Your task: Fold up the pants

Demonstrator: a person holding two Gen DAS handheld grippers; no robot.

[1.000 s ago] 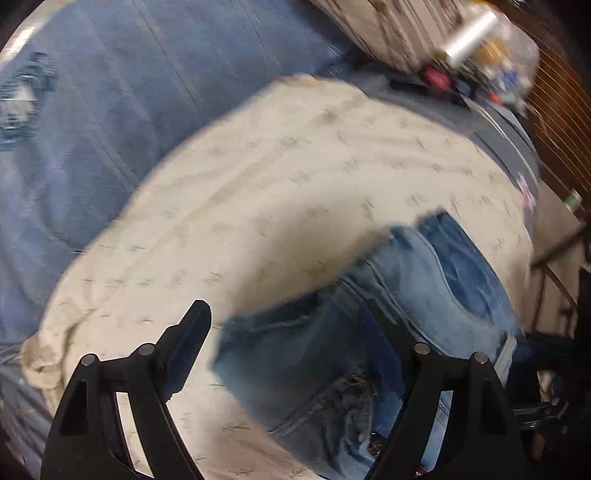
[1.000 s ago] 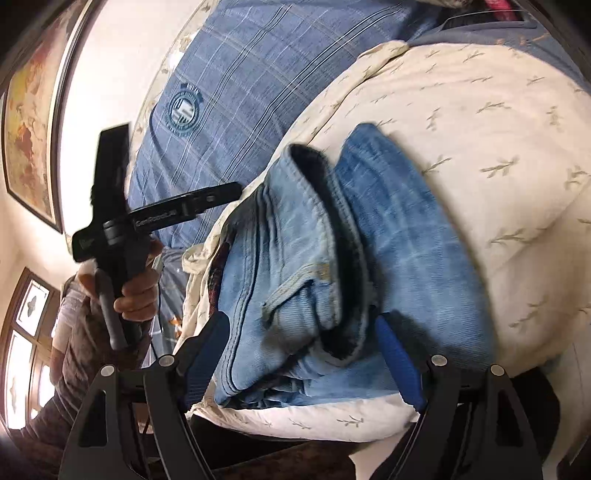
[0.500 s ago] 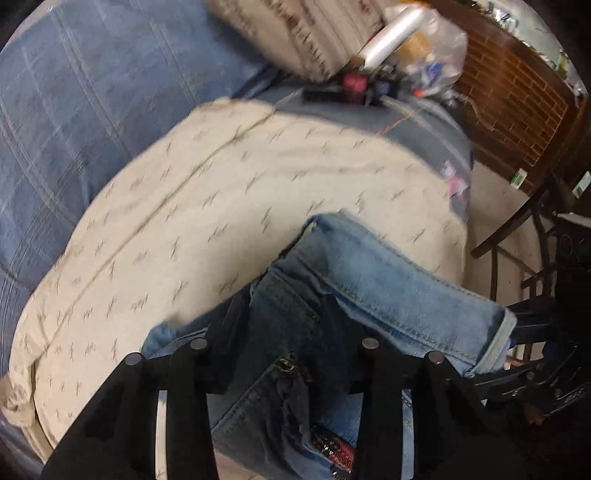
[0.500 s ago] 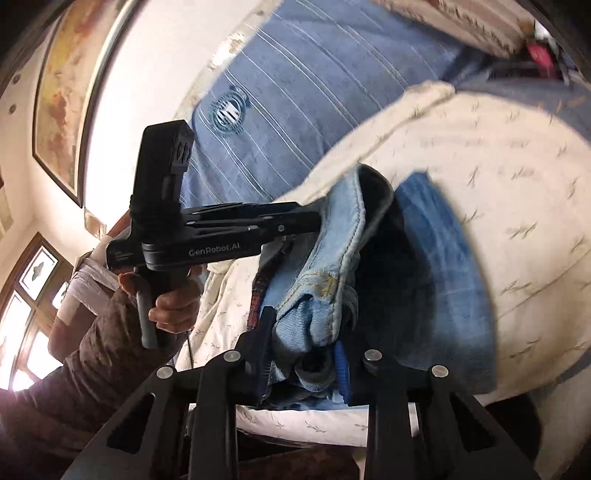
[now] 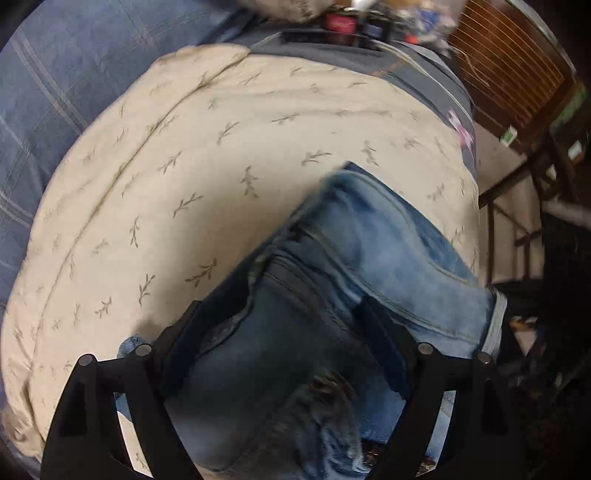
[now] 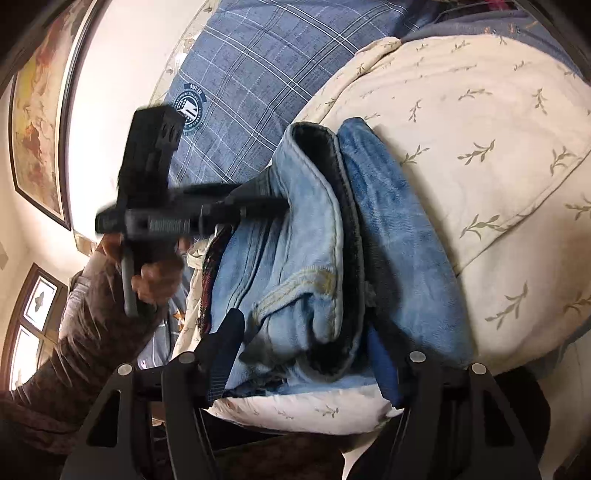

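Observation:
Blue jeans (image 5: 369, 240) lie folded in a thick stack on a cream leaf-print cushion (image 5: 221, 166). My left gripper (image 5: 277, 310) points steeply down over them. Its jaws are opening and stand wide, with dark denim between the pads but not squeezed. In the right wrist view the jeans (image 6: 399, 240) show as stacked layers with a pale cuff on top. My right gripper (image 6: 303, 321) has that stack's near end between its pads, which still press on it as the jaws open. A hand (image 6: 155, 277) holds the left tool's black body (image 6: 155, 218), its fingers reaching into the fold.
A blue plaid cover (image 5: 74, 74) lies beyond the cushion. Small clutter (image 5: 351, 22) sits at the far edge. A wooden slatted frame (image 5: 517, 74) and dark chair legs stand to the right. A framed picture (image 6: 37, 110) and a window (image 6: 37, 306) are on the left wall.
Both grippers closed on the jeans half a second ago and have since widened, the left far more. The left gripper dropped lower over the denim and rolled. The stack looks flatter.

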